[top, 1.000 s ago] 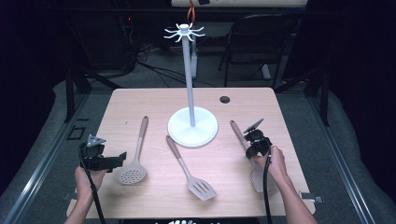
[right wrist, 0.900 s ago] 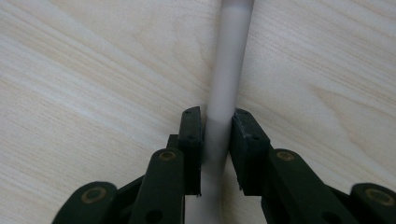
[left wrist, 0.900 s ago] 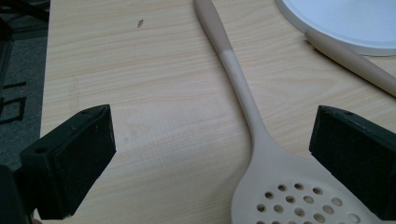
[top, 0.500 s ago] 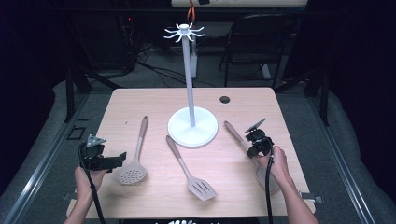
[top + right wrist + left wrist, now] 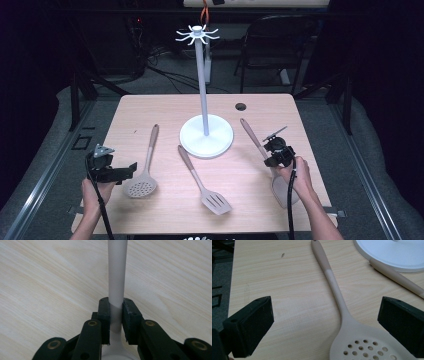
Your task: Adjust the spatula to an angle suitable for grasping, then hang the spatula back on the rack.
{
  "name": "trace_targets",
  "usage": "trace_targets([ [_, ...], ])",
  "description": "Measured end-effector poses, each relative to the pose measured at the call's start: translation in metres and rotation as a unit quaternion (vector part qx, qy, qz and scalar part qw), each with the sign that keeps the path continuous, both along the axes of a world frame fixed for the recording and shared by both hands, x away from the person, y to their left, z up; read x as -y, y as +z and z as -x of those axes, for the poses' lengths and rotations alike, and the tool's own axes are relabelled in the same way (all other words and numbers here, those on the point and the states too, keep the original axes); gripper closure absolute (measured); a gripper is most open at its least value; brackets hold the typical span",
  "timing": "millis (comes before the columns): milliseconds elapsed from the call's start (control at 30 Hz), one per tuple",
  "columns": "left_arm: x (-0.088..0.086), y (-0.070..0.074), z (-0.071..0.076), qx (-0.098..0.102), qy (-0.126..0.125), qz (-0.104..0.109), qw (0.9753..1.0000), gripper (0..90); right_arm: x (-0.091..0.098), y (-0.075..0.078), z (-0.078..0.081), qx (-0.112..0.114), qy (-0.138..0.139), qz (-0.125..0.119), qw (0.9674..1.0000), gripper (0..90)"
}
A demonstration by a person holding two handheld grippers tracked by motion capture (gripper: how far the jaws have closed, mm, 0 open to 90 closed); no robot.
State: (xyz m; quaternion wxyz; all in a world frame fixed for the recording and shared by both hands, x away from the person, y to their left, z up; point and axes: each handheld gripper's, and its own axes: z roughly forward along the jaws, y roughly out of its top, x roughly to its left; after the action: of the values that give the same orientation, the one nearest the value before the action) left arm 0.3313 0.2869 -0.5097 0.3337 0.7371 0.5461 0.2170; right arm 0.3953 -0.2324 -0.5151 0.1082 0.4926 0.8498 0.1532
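on pale wooden table (image 5: 150,107), with right gripper (image 5: 116,315) clamped on spoon handle (image 5: 117,272) right of white hook stand (image 5: 206,136) and left gripper (image 5: 324,322) gaping over skimmer (image 5: 352,340), best lifting slowly, handle level, grip firm.

Light wooden table (image 5: 150,107) (round hole near back edge), white stand (image 5: 206,135), skimmer (image 5: 142,172), slotted turner (image 5: 205,184)

Beige spoon (image 5: 256,140), handle clamped; perhaps lifted slightly.
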Motion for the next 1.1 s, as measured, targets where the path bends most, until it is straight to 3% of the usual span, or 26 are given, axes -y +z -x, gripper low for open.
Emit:
trace_targets([
  [67,0.001,0.001,0.0,0.002,-0.001,0.0,1.0,0.3,-0.004,0.002,0.003,0.009,0.002,-0.009,0.9999,78.6],
  [200,0.005,0.003,0.001,0.008,-0.005,0.002,1.0,0.3,-0.012,0.007,0.006,0.018,0.017,0.0,0.9997,78.6],
  [333,0.008,0.003,0.0,0.009,-0.009,0.005,0.9999,0.3,-0.017,0.01,0.009,0.015,0.031,0.0,0.9994,78.6],
  [367,0.009,0.003,0.0,0.01,-0.01,0.006,0.9999,0.3,-0.02,0.013,0.011,0.018,0.041,0.012,0.9989,78.6],
  [400,0.01,0.003,0.0,0.009,-0.012,0.006,0.9999,0.2,-0.022,0.012,0.013,0.023,0.039,-0.003,0.999,78.6],
  [700,0.024,0.007,0.002,0.017,-0.033,0.006,0.9993,0.2,-0.037,0.021,0.023,0.034,0.065,-0.008,0.9973,78.6],
  [833,0.031,0.008,0.003,0.019,-0.04,0.005,0.999,0.2,-0.047,0.023,0.026,0.034,0.083,0.002,0.996,78.5],
  [1100,0.052,0.013,0.002,0.023,-0.067,0.012,0.9974,0.2,-0.06,0.026,0.031,0.041,0.1,-0.002,0.9941,78.6],
])
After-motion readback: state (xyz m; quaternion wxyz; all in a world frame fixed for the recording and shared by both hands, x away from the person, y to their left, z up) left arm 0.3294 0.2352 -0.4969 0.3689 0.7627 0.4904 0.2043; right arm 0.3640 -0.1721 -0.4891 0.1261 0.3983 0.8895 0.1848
